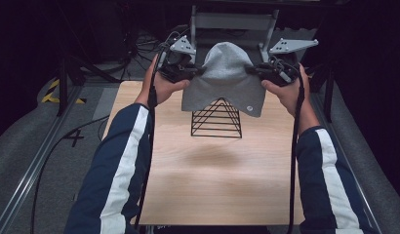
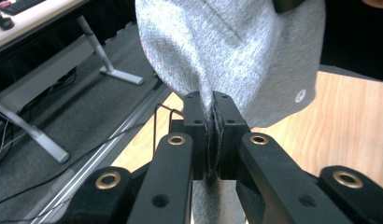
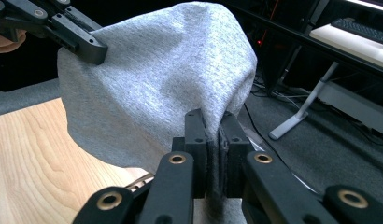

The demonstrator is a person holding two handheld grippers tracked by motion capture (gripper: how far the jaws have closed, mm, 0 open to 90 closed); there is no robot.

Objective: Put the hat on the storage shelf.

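Grey knit cloth beanie (image 1: 224, 78), matt wood table (image 1: 212, 165)

Grey knit beanie (image 1: 224, 78) is hanging in the air above the far end of the wooden table, stretched sideways by its two edges, crown bulging upward. Its hem is drooping over the tip of a black wire pyramid rack (image 1: 216, 120); a small round badge is showing near the lower corner

High view looks down on the table (image 1: 212, 170); both gripper views face the hat (image 2: 227, 51) close up
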